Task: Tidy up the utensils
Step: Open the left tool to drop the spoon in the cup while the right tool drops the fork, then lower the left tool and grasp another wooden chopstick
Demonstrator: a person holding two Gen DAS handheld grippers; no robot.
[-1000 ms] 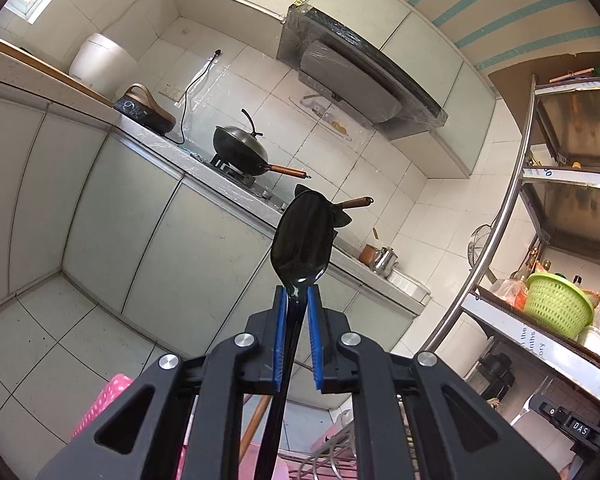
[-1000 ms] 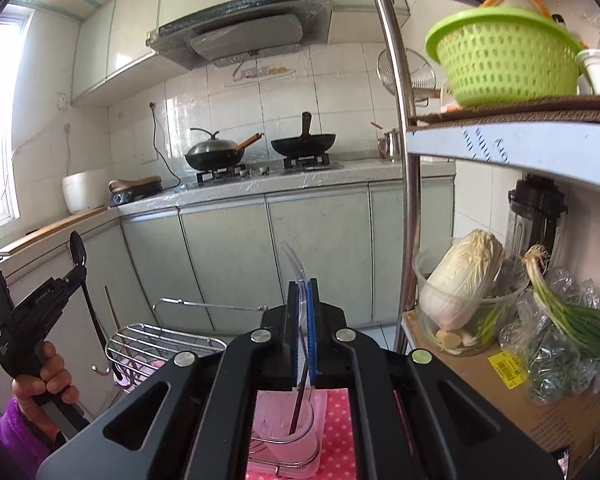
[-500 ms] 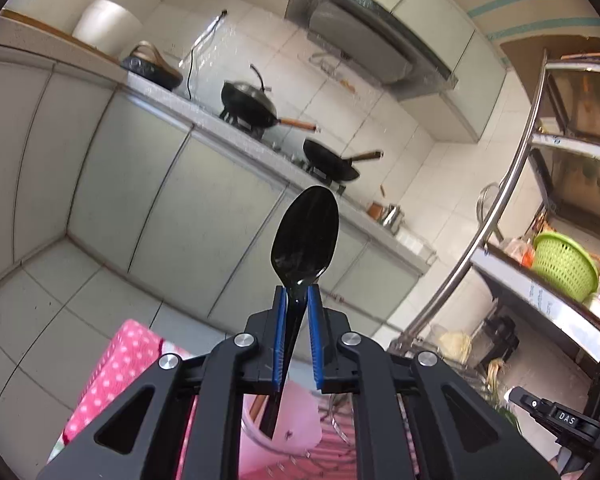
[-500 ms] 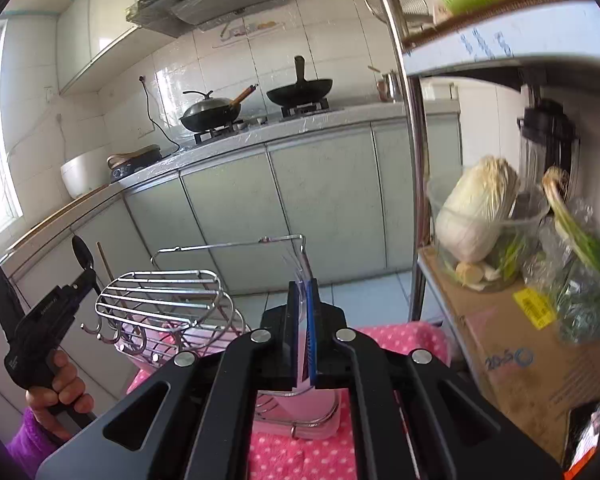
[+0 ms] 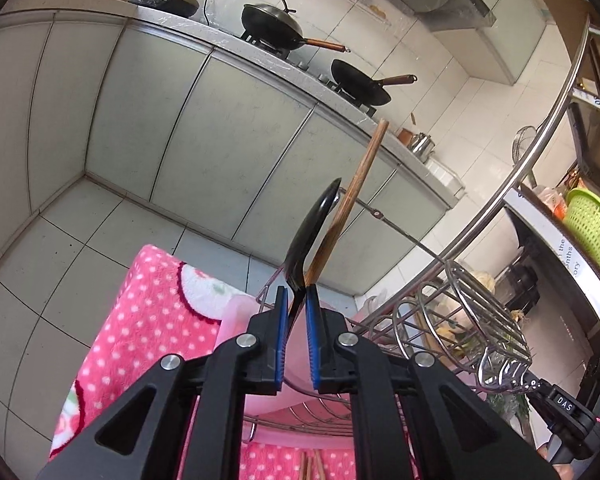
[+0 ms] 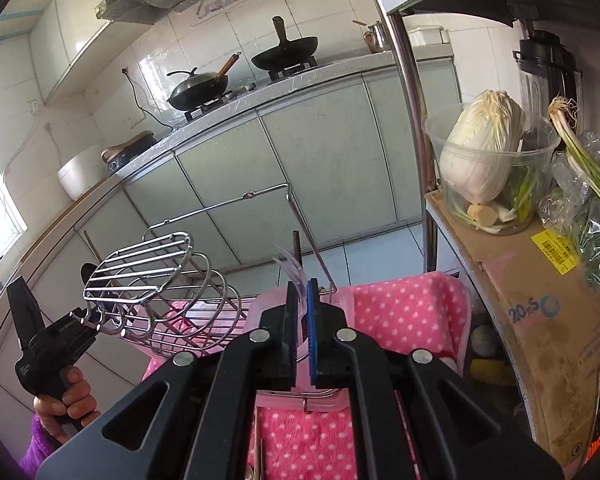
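From where I stand the kitchen is all pale cabinet fronts under a long worktop with two black woks on the burners, and a steel shelving rack off to the side carrying a tub with a cabbage in it; below that, the bench is draped in a pink dotted towel, and on it sits a wire drying rack with a pink utensil cup at its end. A wooden handle already stands in that cup, leaning away. The left tongs are closing on the neck of a black spoon, bowl upward and tipped toward that wooden handle, its stem running down over the cup's mouth. The right tongs are pressed together on a thin clear plastic utensil, hovering right above the same cup. The worry, to my eye, is crowding: both tools head for one narrow cup, so the spoon may knock the wooden handle or snag on the rack's wire loops, and the spoon could twist in the pinch since it is held by so slim a part. The clear piece looks flimsy; jammed against the rim it may bend or flick out
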